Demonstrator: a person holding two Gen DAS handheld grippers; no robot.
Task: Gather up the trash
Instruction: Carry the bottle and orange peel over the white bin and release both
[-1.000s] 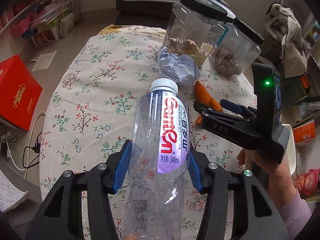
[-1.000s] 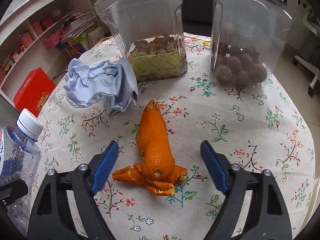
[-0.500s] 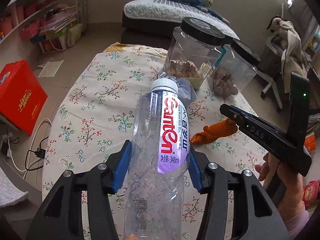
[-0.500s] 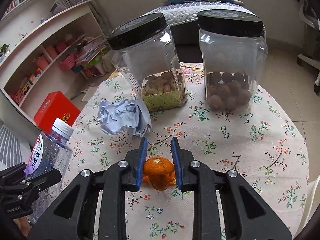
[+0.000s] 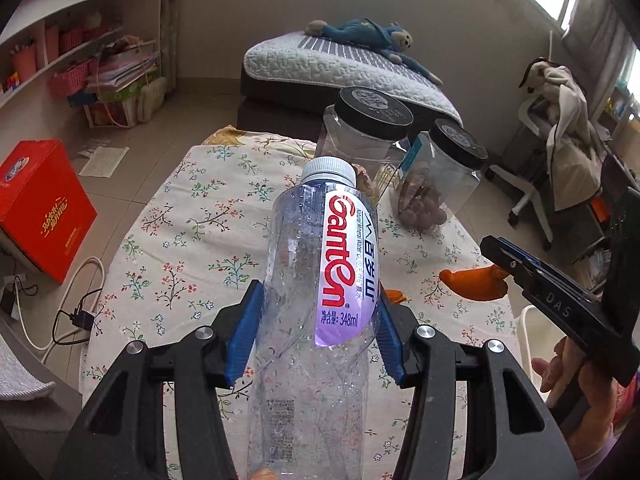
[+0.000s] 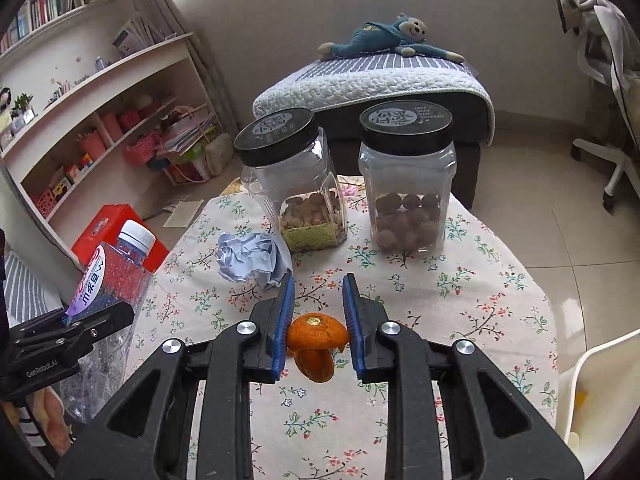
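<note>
My left gripper (image 5: 318,292) is shut on a clear plastic water bottle (image 5: 320,240) with a white cap and a red and purple label, held up over the table. The bottle (image 6: 108,280) also shows at the left of the right wrist view. My right gripper (image 6: 319,292) is shut on an orange peel (image 6: 316,338), which hangs between its blue pads above the floral cloth. In the left wrist view the peel (image 5: 472,284) juts from the right gripper (image 5: 500,252) at the right. A crumpled ball of pale blue paper (image 6: 252,258) lies on the cloth in front of the left jar.
Two clear jars with black lids (image 6: 296,184) (image 6: 408,176) stand at the table's far side. The table (image 6: 480,280) wears a floral cloth. A white container (image 6: 592,380) sits off its right edge. A red box (image 5: 40,204) and cables lie on the floor to the left.
My right gripper closed on the orange peel and lifted it off the cloth. Both grippers rose, and the table now looks farther away. The bottle stayed gripped.
</note>
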